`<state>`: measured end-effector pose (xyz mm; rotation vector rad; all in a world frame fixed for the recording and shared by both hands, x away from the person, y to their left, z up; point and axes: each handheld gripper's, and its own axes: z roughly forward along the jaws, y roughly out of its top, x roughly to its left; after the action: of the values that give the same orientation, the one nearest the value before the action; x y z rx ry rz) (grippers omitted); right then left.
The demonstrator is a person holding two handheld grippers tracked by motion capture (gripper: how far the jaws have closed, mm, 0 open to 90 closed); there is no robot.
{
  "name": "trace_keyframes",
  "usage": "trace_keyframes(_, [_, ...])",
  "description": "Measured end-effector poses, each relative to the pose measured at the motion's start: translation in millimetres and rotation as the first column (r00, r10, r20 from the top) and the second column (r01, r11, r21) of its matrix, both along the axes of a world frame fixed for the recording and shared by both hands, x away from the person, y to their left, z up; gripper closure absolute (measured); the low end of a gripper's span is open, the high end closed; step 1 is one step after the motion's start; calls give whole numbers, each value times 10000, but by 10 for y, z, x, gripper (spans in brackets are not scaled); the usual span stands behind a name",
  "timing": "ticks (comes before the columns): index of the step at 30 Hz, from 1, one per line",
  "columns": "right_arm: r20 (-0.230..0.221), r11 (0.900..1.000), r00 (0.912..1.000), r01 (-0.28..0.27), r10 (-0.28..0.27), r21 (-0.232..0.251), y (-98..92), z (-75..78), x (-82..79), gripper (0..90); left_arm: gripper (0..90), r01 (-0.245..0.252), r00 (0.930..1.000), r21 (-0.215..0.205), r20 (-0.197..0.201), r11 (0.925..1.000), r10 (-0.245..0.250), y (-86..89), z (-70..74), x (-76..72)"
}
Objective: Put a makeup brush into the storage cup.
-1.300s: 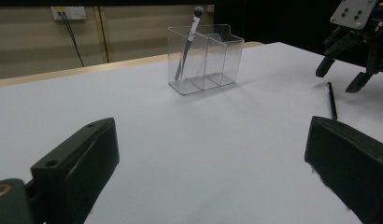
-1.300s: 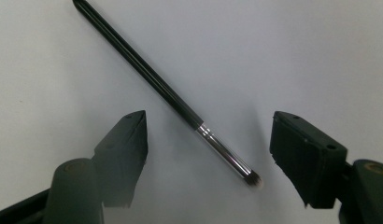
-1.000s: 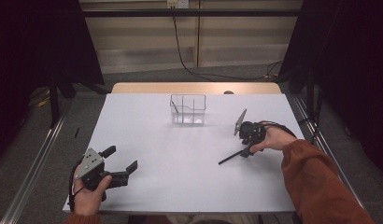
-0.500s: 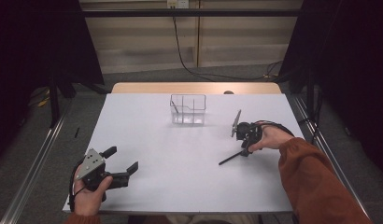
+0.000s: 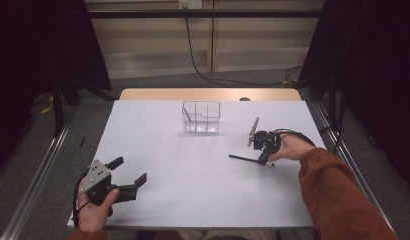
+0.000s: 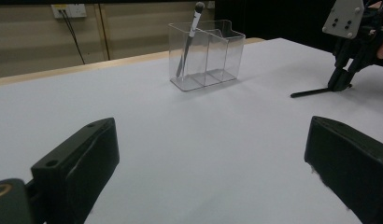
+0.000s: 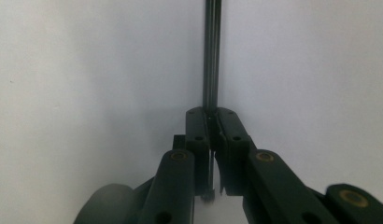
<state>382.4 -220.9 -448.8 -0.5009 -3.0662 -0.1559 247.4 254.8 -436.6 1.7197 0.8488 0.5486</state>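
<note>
Near the worktop's right edge, right gripper (image 5: 263, 161) jaws just closed on the black stick (image 5: 245, 159); left gripper (image 5: 127, 176) jaws wide, empty

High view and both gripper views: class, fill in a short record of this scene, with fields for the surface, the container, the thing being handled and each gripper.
surface: white table
container: clear divided holder at the far middle, one slim tool leaning in an end compartment
handled thing: thin dark stick lying on the table
right gripper: jaws just closed on the stick's end
left gripper: jaws wide open, nothing between them
</note>
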Motion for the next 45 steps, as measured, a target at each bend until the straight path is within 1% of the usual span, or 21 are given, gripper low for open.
trace_keyframes(6, [10,9999,9999,106,-106,27,-3,4,-2,840,32,-9,10000,-56,-56,10000,9,-3,-4,5])
trace_keyframes(9, [64,9997,9998,183,-184,171,-18,2,-5,841,32,-17,10000,-27,-63,10000,16,-3,-7,14])
trace_keyframes(12, [40,9989,9991,417,-418,199,-28,10,-13,841,32,-34,10000,-22,-41,10000,34,-4,-3,12])
trace_keyframes(15, [-23,9968,9983,582,-582,545,-39,21,-19,842,32,-63,10000,-54,-44,10000,63,-1,-3,13])
trace_keyframes(16, [1,9967,9987,503,-504,632,-38,27,-25,841,32,-70,10000,-46,-36,10000,69,0,-3,14])
trace_keyframes(20, [98,9904,9965,812,-828,1115,-54,67,-46,841,32,-65,10000,-44,-9,10000,65,6,1,11])
trace_keyframes(21, [-104,9892,9967,811,-805,1223,-67,79,-43,841,32,-77,10000,-43,-3,10000,77,8,1,12])
trace_keyframes(23, [-19,9826,9945,1034,-1044,1540,-84,111,-49,841,32,-91,10000,-46,12,9999,91,11,2,14])
trace_keyframes(24, [-145,9784,9927,1202,-1195,1683,-89,135,-59,841,32,-137,9999,-84,-2,9999,137,12,1,13])
trace_keyframes(25, [5,9725,9919,1244,-1270,1969,-98,150,-57,841,32,-146,9999,-114,-11,9998,146,13,2,13])
trace_keyframes(26, [-55,9665,9900,1391,-1412,2155,-103,179,-68,841,32,-133,9999,-106,6,9999,133,15,2,13])
trace_keyframes(28, [271,9606,9896,1305,-1414,2454,-100,193,-90,841,32,-132,9999,-106,19,9999,132,19,5,11])
trace_keyframes(30, [433,9576,9879,1334,-1492,2554,-89,196,-139,841,32,-133,9999,-110,16,9999,133,20,4,12])
trace_keyframes(33, [690,9467,9814,1527,-1790,2835,-109,189,-181,841,32,-138,9999,-126,15,9998,139,18,3,12])
trace_keyframes(35, [812,9334,9759,1673,-2025,3174,-143,190,-197,841,32,-148,9999,-120,17,9998,149,17,3,13])
trace_keyframes(36, [907,9288,9731,1715,-2117,3284,-161,195,-204,841,32,-177,9998,-141,-35,9997,176,16,3,14])
trace_keyframes(38, [1088,9131,9626,1947,-2480,3582,-193,209,-215,841,32,-140,9998,-339,-145,9993,135,17,4,23])
trace_keyframes(40, [1104,8969,9559,2105,-2722,3888,-226,213,-225,841,31,-117,9999,-319,-71,9994,114,22,10,24])
trace_keyframes(42, [1104,8778,9450,2372,-3078,4163,-253,214,-238,841,30,-78,10000,-295,-21,9995,77,23,10,23])
trace_keyframes(44, [1119,8670,9419,2395,-3166,4370,-271,210,-251,841,29,-51,10000,-282,24,9996,52,21,14,16])
trace_keyframes(45, [1126,8578,9382,2450,-3273,4519,-276,211,-260,841,29,-69,10000,-313,45,9995,70,19,15,12])
